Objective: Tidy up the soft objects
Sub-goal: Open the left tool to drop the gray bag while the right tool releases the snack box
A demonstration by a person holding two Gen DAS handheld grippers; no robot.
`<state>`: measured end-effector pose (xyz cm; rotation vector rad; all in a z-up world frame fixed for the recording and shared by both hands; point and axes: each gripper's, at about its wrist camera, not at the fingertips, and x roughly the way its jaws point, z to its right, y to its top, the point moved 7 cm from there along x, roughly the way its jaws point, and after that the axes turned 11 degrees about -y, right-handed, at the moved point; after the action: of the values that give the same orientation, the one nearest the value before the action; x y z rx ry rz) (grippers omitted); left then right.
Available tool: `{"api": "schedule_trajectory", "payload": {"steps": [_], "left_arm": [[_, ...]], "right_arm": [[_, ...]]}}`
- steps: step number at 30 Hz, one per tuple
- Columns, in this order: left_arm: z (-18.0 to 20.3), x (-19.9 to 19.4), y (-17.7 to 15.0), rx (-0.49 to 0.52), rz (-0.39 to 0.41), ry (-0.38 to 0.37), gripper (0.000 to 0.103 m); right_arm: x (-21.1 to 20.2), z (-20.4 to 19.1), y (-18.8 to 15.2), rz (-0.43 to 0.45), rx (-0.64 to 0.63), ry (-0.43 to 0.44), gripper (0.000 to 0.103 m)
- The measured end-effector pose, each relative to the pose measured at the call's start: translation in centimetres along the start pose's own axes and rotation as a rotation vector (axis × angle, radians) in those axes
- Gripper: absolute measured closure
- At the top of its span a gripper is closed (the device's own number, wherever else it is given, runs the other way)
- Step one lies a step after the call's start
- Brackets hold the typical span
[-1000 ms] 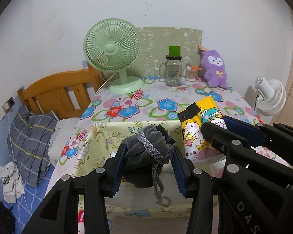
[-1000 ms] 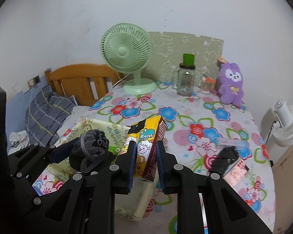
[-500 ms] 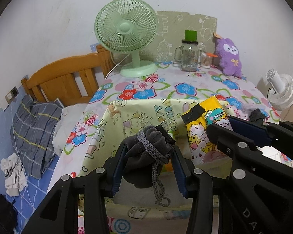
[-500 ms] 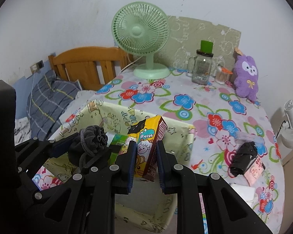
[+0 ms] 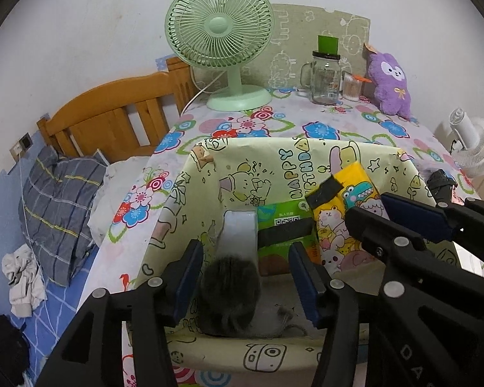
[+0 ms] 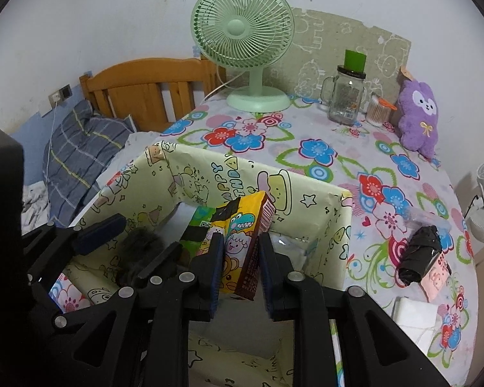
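Your left gripper (image 5: 247, 277) hangs over the cartoon-print storage box (image 5: 274, 158), its jaws having just been opening; the grey drawstring pouch (image 5: 229, 293) sits blurred between the blue pads, no longer pressed by them, low inside the box near its front wall. At 1 o'clock from the pouch a green tissue pack (image 5: 282, 222) lies in the box. Your right gripper (image 6: 240, 267) is clamped on the yellow cartoon tissue pack (image 6: 242, 235), held tilted over the box's open top (its jaws have just eased slightly). At 3 o'clock from the box, on the floral tablecloth (image 6: 309, 151), lies a black wrapped bundle (image 6: 419, 254).
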<state>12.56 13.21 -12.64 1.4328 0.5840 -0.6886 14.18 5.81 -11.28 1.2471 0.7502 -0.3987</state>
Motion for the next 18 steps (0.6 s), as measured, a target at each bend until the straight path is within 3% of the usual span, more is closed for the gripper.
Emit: {"api": "schedule_trajectory", "payload": {"steps": [4, 6, 9, 18], "left_arm": [[0.1, -0.1, 0.0, -0.002, -0.005, -0.011, 0.035], [0.2, -0.1, 0.1, -0.008, -0.005, -0.024, 0.030], [0.4, -0.3, 0.2, -0.011, -0.001, -0.039, 0.023], [1.1, -1.3, 0.7, -0.015, 0.020, -0.041, 0.016]], "right_arm": [[0.1, 0.2, 0.0, 0.000, -0.001, -0.016, 0.065], [-0.1, 0.4, 0.2, 0.016, -0.002, -0.028, 0.049], [-0.5, 0.8, 0.4, 0.045, 0.007, -0.042, 0.034], [-1.8, 2.1, 0.8, 0.072, 0.028, -0.072, 0.024]]}}
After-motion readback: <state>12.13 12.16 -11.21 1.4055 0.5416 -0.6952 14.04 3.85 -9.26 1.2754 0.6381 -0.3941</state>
